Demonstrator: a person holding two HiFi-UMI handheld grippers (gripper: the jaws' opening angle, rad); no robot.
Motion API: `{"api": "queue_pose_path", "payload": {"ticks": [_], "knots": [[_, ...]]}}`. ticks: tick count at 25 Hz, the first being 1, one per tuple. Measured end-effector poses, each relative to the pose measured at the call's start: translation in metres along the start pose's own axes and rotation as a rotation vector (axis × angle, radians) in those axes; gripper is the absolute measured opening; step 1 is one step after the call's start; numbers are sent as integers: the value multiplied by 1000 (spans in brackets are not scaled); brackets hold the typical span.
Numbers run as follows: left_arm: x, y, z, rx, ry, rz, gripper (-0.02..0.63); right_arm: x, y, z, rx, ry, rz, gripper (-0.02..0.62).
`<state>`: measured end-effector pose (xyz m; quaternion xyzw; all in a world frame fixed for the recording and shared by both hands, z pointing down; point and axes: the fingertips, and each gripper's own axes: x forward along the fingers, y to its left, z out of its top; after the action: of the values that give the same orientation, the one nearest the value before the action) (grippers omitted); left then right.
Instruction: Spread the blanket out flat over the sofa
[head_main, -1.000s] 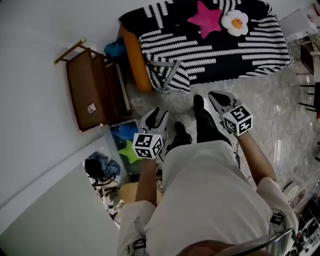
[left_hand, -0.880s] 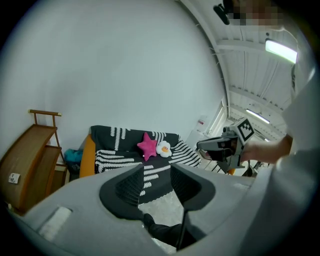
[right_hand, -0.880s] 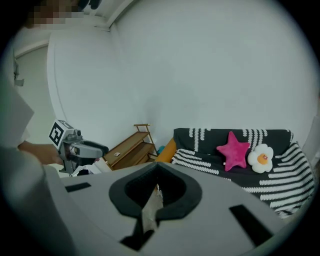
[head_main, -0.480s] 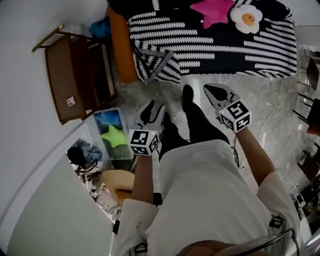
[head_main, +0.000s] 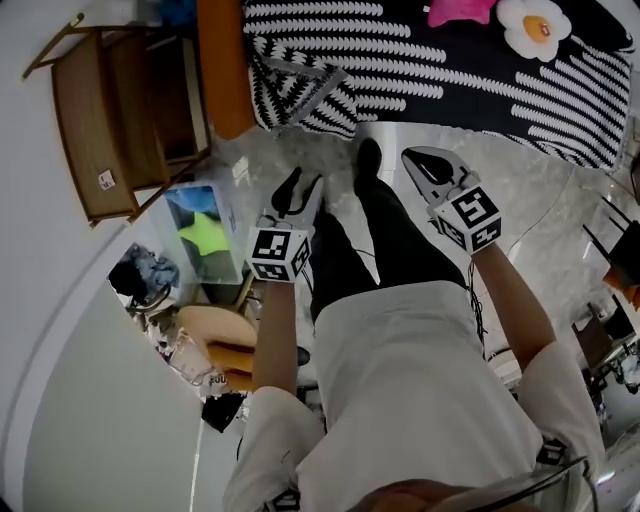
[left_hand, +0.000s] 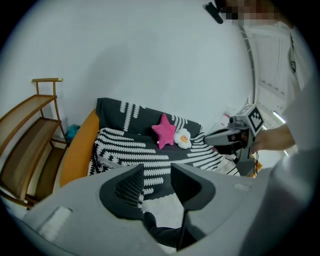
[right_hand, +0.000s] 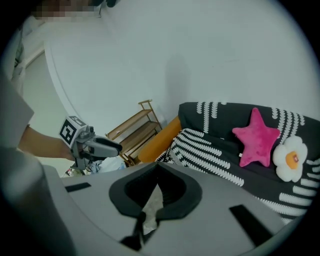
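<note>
The pale marble floor (head_main: 540, 200) fills the ground between the person and the sofa (head_main: 222, 60), which stands against the white wall and shows its orange armrest at the left end. The black-and-white striped blanket (head_main: 450, 50) lies over the sofa's seat and back and hangs down its front edge; its corner next to the orange armrest is folded back on itself in a bunched flap. The person (head_main: 420, 400), in a white top and dark trousers, stands on the floor facing the sofa, with both grippers held out in front, well clear of the blanket. To the left of the sofa stands a wooden shelf rack (head_main: 110, 120), and near it on the floor is a clear storage box (head_main: 205, 235) with something green inside. On the blanket rest a pink star cushion (head_main: 460, 10) and, just beside it, a white flower-shaped cushion (head_main: 535, 25) with a yellow middle. The left gripper (head_main: 298, 192) has its jaws spread apart with nothing between them. The right gripper (head_main: 415, 160) has its jaw tips pressed together, pinching nothing.
</note>
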<state>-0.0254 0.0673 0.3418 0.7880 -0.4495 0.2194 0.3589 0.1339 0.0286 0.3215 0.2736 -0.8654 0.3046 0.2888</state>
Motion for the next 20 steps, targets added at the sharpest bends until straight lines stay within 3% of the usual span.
{"api": "queue_pose_path", "payload": {"ticks": [11, 20], "knots": [[94, 38, -62, 1, 84, 34, 173, 66, -43, -66, 61, 64, 37, 3], [161, 85, -142, 5, 172, 66, 173, 118, -60, -114, 92, 87, 42, 3]]}}
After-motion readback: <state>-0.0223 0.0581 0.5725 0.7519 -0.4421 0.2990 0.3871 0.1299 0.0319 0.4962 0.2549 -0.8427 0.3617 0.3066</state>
